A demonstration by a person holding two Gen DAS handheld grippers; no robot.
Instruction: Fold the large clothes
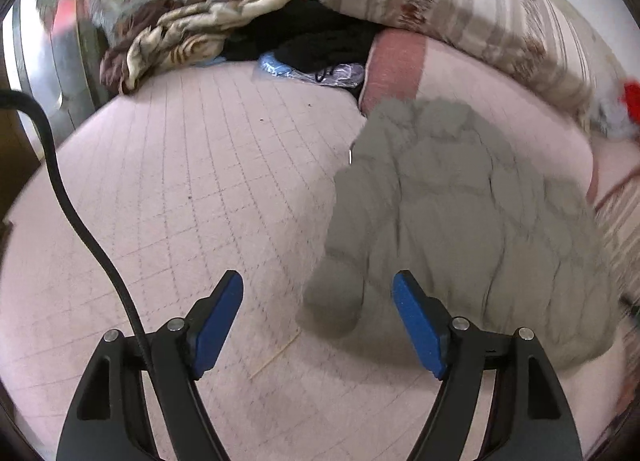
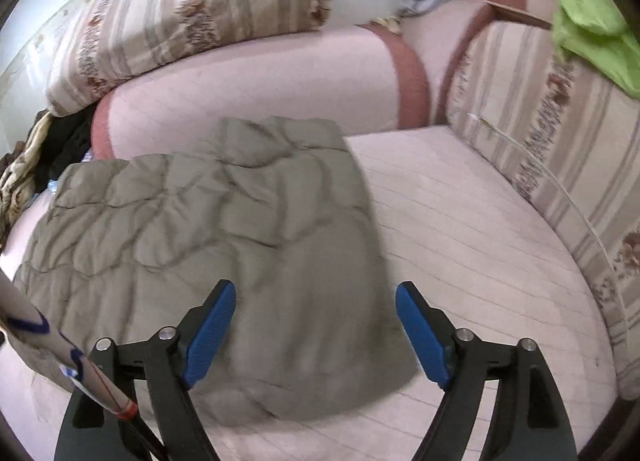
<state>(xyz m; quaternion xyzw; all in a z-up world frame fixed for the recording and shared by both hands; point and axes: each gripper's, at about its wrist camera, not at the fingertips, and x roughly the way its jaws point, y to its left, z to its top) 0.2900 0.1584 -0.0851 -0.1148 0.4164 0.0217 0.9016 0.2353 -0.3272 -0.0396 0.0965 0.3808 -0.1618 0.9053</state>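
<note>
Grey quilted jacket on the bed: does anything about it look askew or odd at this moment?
The grey quilted jacket lies rumpled and skewed on the pink bedspread, one sleeve sticking out toward the left gripper. Both grippers, the right gripper included, are open and empty.

A pale pink quilted mattress (image 1: 192, 189) with faint grid stitching fills the scene. At its far edge lie a brown and cream blanket (image 1: 176, 41), a heap of black cloth (image 1: 316, 41) and a crumpled blue plastic bag (image 1: 276, 65). Striped cushions (image 2: 192, 9) border its far side, a green cloth (image 2: 592, 25) on one.
</note>
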